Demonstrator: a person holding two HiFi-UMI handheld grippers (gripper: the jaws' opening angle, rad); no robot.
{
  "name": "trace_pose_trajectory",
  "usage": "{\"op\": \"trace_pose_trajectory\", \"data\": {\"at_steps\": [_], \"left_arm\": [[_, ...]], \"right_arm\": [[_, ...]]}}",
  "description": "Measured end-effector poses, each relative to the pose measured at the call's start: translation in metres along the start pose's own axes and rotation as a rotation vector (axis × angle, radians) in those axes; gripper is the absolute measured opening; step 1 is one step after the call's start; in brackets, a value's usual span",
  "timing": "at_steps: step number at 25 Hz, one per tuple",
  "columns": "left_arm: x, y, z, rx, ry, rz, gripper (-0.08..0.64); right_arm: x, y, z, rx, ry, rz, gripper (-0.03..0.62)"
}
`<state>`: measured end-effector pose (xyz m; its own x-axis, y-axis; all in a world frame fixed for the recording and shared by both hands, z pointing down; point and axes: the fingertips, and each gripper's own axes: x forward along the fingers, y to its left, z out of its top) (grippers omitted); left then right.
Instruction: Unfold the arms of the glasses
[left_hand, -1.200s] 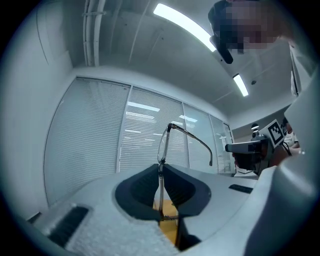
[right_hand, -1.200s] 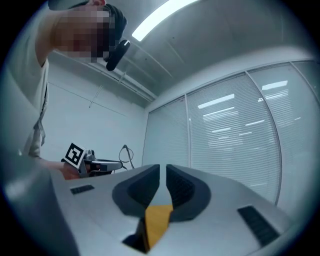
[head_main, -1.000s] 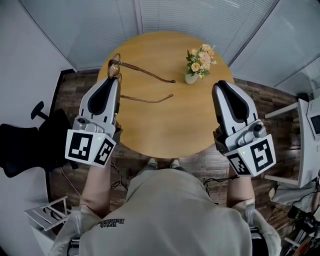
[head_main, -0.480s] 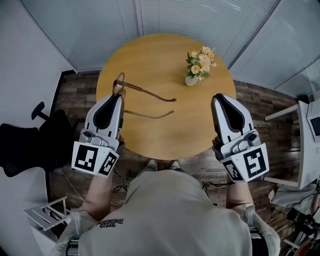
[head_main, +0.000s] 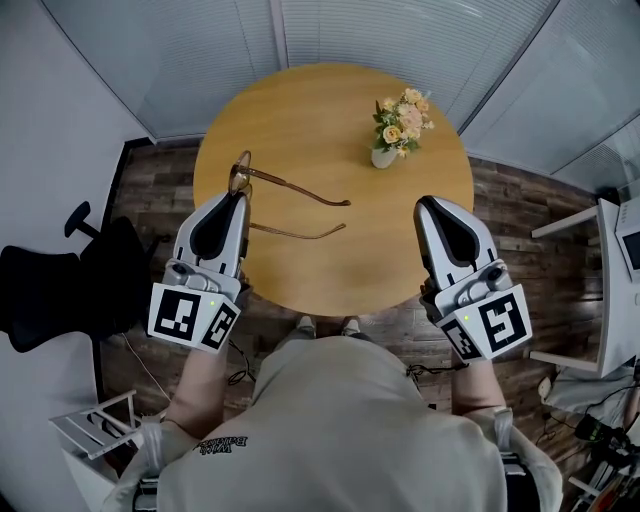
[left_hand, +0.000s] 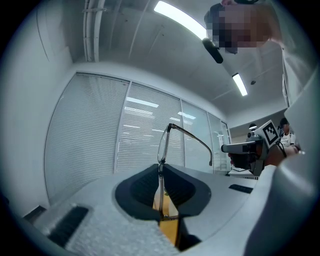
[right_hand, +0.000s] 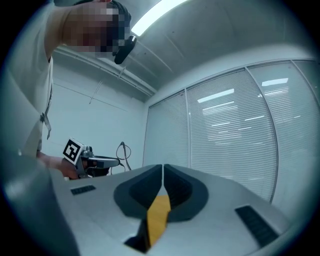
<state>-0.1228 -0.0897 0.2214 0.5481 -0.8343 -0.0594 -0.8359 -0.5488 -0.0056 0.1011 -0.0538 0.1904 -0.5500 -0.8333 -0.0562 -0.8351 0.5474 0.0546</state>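
Left tongs (head_main: 237, 198) clamp glasses (head_main: 298, 187) | glasses' front partly hidden under them | right tongs (head_main: 432, 204) closed, empty

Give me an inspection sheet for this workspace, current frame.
Surface: round wooden table.
Job's things: glasses, both arms unfolded and pointing right.
Clutter: vase of flowers, far right on the table.
Grippers: left gripper shut on the glasses' front; right gripper shut, empty.
Cables: loose cables on the floor by the table's near edge.
Surroundings: office chair at left, blinds behind.
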Motion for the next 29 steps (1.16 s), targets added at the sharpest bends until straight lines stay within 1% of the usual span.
{"op": "trace_pose_trajectory", "data": {"at_steps": [8, 21, 26, 29], "left_arm": [[0.001, -0.004, 0.000, -0.005, 0.004, -0.008, 0.041], [0.001, -0.009, -0.006, -0.004, 0.026, -0.019, 0.041], [0.002, -0.007, -0.010, -0.029, 0.033, -0.021, 0.041], [-0.001, -0.006, -0.010, -0.030, 0.033, -0.022, 0.041]], "right_arm": [[0.002, 0.002, -0.006, -0.009, 0.027, 0.017, 0.034], [0.003, 0.004, -0.010, -0.013, 0.045, 0.035, 0.034], [0.005, 0.005, -0.012, -0.009, 0.046, 0.039, 0.034], [0.005, 0.009, -0.012, -0.003, 0.044, 0.046, 0.034]]}}
